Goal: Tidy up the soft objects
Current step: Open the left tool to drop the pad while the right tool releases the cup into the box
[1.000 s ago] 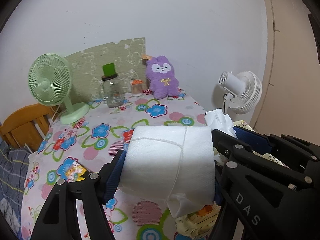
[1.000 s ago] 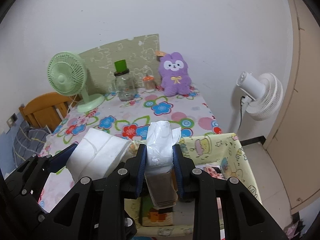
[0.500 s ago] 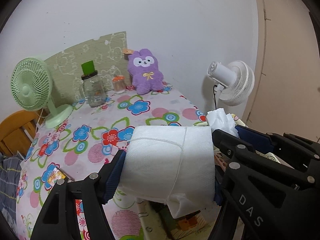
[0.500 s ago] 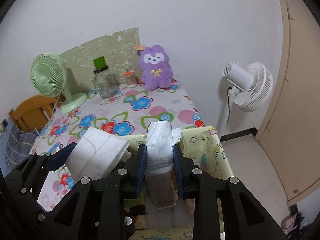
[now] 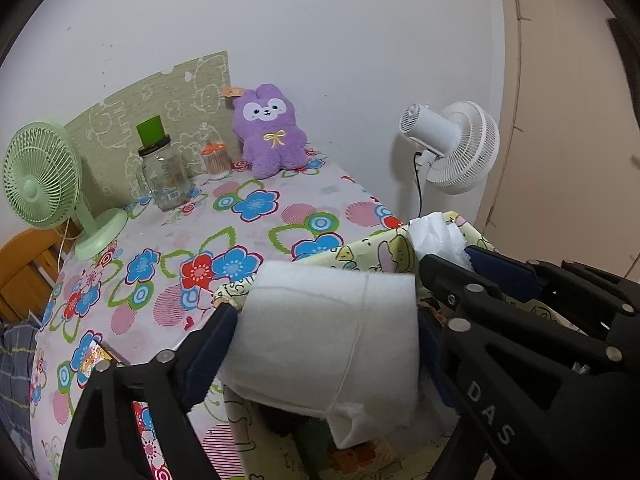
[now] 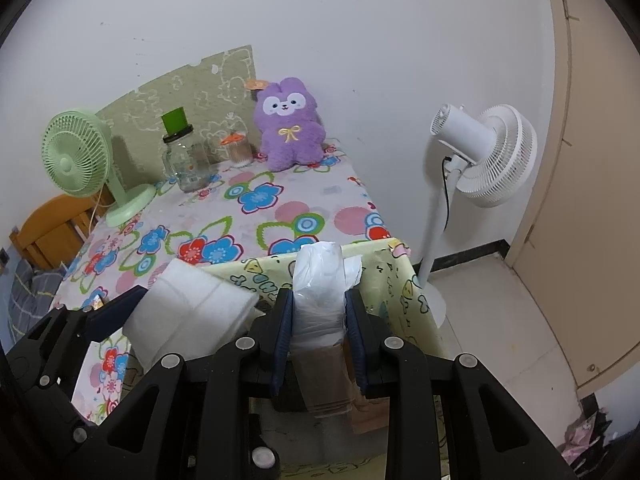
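The left gripper has its fingers clamped on a white pad, a thick soft block with a thin seam across it. In the left wrist view the pad fills the centre and hangs above the open bin, a fabric box in pale yellow with cartoon prints that stands at the near edge of the worktop. The right gripper has its fingers pressed on a pack, soft paper goods in clear plastic, and it is also over the mouth of the bin, at about 3 o'clock from the pad.

I judge that the task is in the middle. Both soft things are lifted and brought to the bin, but neither is set inside yet, so the release is left for both hands. Something dark lies already in the bin below the pad, but I cannot tell what it is.

One more soft thing remains on the worktop: the purple plush sits at 12 o'clock against the wall, beside a small jar, well apart from the bin. The glass jar and green fan are at 10 o'clock; these hard things probably stay there.
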